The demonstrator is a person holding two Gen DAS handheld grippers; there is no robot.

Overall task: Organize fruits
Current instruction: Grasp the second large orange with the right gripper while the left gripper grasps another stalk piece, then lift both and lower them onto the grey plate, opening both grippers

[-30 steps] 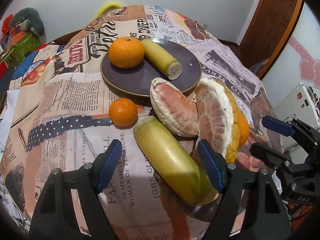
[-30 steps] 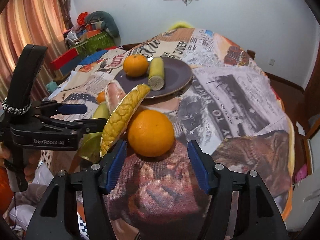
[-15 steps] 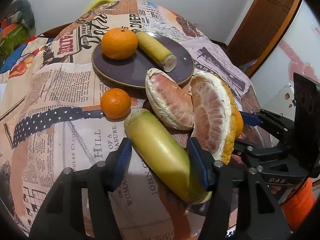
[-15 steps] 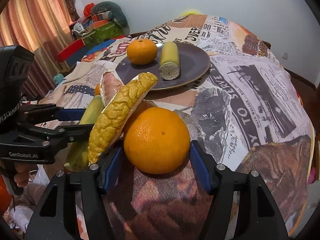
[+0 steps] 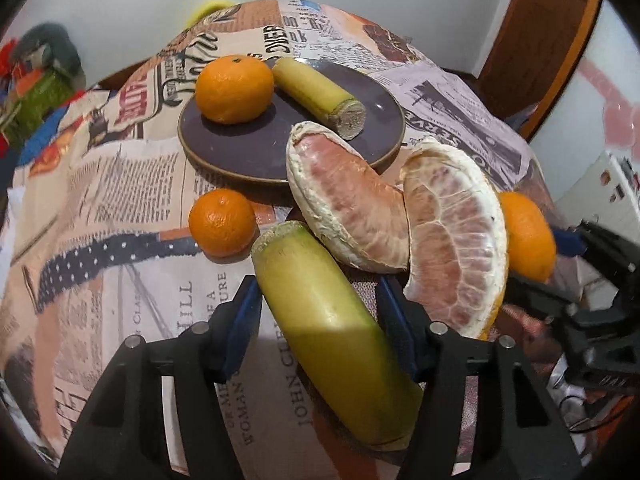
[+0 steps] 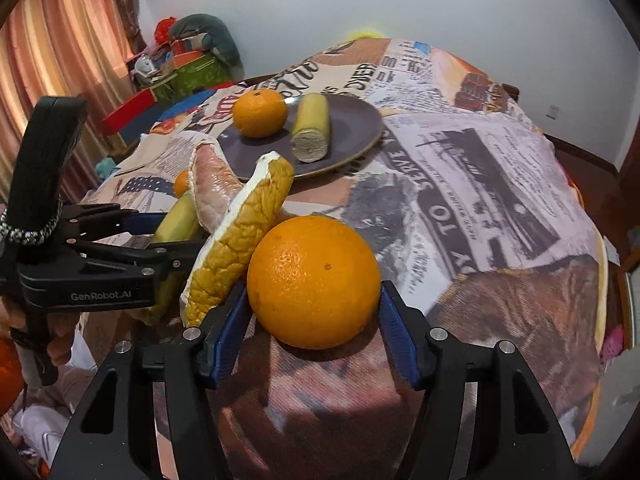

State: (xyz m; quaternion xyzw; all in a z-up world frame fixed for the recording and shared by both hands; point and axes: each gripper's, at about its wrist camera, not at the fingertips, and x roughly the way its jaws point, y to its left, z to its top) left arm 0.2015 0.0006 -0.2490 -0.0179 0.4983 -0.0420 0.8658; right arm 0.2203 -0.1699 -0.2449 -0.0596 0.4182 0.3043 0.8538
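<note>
Surface (image 5: 120,208): newspaper-print cloth.
Plate (image 5: 256,152): dark, holds a tangerine (image 5: 234,88) and a short cane piece (image 5: 320,98).
Pomelo wedges (image 5: 452,240): two, leaning together beside the plate.
Long cane piece (image 5: 328,320): left hand-held gripper (image 5: 324,320) has just closed onto it.
Large orange (image 6: 314,280): clamped by right hand-held gripper (image 6: 316,320).
Small tangerine (image 5: 222,222): lying loose on the cloth.

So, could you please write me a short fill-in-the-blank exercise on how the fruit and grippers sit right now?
1. The purple plate holds a mandarin and a cut piece of ____.
2. The left gripper is around the ____ sugarcane piece.
3. The right gripper is around the large ____.
4. The number of pomelo wedges on the tablecloth is ____.

Missing words: sugarcane; long; orange; two
</note>
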